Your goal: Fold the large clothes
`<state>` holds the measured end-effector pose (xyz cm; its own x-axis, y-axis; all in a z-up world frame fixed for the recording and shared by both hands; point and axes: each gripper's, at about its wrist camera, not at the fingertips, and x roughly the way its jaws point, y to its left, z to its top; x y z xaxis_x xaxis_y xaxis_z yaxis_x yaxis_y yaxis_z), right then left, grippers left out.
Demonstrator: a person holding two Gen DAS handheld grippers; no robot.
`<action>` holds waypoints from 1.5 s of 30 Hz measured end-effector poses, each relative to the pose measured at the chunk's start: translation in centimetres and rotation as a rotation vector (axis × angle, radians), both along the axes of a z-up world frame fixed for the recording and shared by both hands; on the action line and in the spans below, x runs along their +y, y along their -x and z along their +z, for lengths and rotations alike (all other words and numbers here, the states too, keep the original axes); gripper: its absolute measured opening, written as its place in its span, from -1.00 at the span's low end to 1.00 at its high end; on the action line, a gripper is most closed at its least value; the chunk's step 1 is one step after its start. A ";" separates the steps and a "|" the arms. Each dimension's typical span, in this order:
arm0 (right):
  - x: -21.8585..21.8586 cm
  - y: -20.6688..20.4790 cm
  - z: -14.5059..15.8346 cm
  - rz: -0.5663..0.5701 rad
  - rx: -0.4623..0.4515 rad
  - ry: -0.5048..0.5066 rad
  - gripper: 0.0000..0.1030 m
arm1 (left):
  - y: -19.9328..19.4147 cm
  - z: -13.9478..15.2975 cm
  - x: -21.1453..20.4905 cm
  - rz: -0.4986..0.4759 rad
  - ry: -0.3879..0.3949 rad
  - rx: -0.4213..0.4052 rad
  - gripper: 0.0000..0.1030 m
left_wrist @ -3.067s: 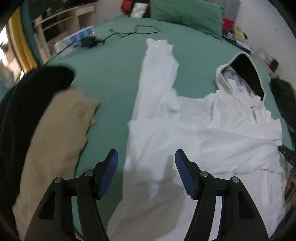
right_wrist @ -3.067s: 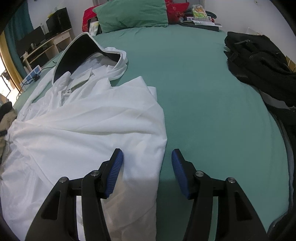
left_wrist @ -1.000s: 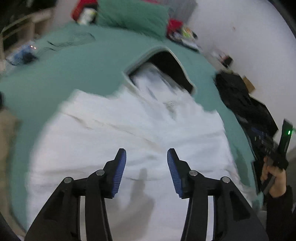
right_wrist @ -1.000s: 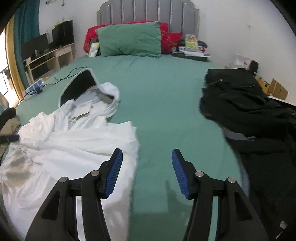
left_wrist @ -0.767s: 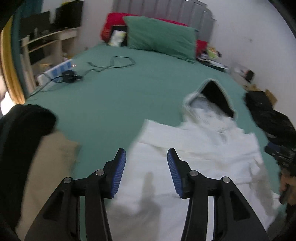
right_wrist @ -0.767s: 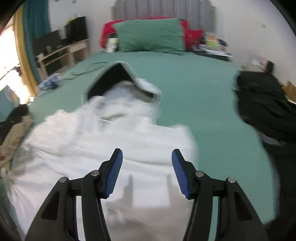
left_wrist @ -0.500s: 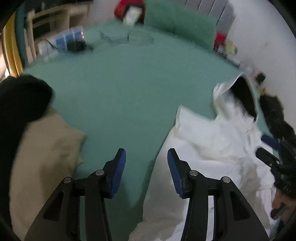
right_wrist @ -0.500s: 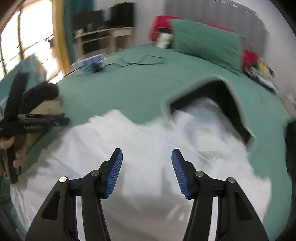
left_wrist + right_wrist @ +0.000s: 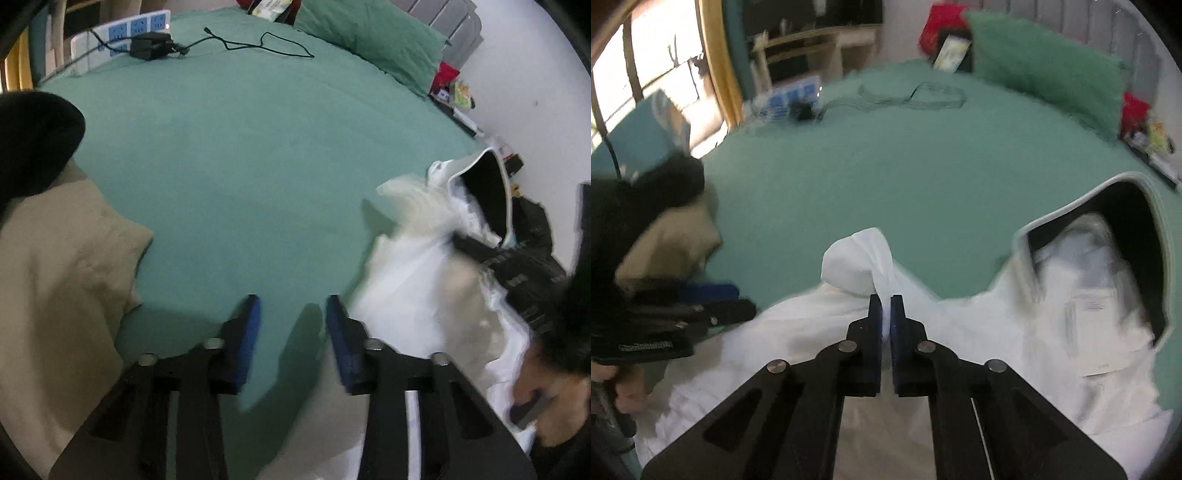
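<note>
White hooded garment [image 9: 1015, 332], crumpled on green bed [image 9: 923, 166], hood at 2 o'clock.
Right tongs [image 9: 885, 306] just clamped onto a bunched fold; left tongs [image 9: 291, 325] narrowing, part-open over bare sheet; garment edges blurred.

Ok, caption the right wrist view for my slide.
Right gripper pinches a fold of the white hooded garment on the green bed.

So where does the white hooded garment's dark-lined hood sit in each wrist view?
Left wrist: the hood is at the right edge, above mid-height, blurred.
Right wrist: the hood is at the right, mid-height, opening towards the camera.
Shared landmark: the green pillow at the head of the bed.
</note>
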<state>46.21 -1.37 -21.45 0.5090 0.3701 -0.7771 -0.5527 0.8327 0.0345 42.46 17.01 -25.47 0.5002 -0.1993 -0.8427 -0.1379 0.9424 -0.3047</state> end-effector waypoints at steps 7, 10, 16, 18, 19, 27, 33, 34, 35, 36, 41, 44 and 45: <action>-6.1 1.4 4.0 -0.041 -0.001 -0.090 -0.92 | 0.7 1.8 -0.9 -0.019 -0.043 -0.043 -0.60; -7.2 2.1 3.4 -0.023 0.018 -0.111 -0.92 | 0.8 3.9 -2.1 -0.027 0.044 -0.107 -0.59; -6.4 1.1 1.0 -0.044 0.079 -0.179 -0.91 | -0.6 5.2 -7.5 -0.191 0.116 -0.127 0.14; -6.1 0.9 0.4 -0.044 0.094 -0.194 -0.91 | -1.2 3.7 -9.0 -0.253 0.108 -0.071 0.14; -5.8 0.8 0.2 -0.038 0.100 -0.191 -0.91 | -1.4 2.3 -9.5 -0.273 0.066 -0.032 0.13; -5.6 -0.4 -1.1 -0.046 0.114 -0.111 -0.39 | 0.0 1.7 -5.4 -0.137 -0.058 -0.033 -0.94; -3.5 -2.1 -1.7 -0.026 0.127 -0.045 -0.19 | 0.8 1.4 -2.9 -0.120 -0.027 -0.019 -0.94; -3.2 -2.4 -1.9 -0.030 0.142 -0.052 -0.19 | 0.9 1.4 -2.8 -0.126 -0.023 -0.020 -0.94; -2.9 -2.7 -2.1 -0.022 0.161 -0.082 -0.19 | 1.0 1.5 -2.7 -0.132 -0.021 -0.021 -0.94; -2.6 -2.9 -2.2 -0.012 0.171 -0.101 -0.29 | 0.8 1.6 -2.7 -0.134 -0.020 -0.023 -0.94; -5.0 -1.8 1.0 -0.127 0.057 -0.162 -0.96 | 1.1 1.6 -1.7 -0.106 -0.016 -0.029 -0.94; -8.5 0.3 4.3 -0.193 -0.050 -0.173 -0.96 | 1.1 1.9 -1.3 -0.082 -0.019 -0.036 -0.94; -10.5 1.4 5.6 -0.232 -0.085 -0.184 -0.96 | 1.0 1.9 -1.4 -0.077 -0.018 -0.037 -0.94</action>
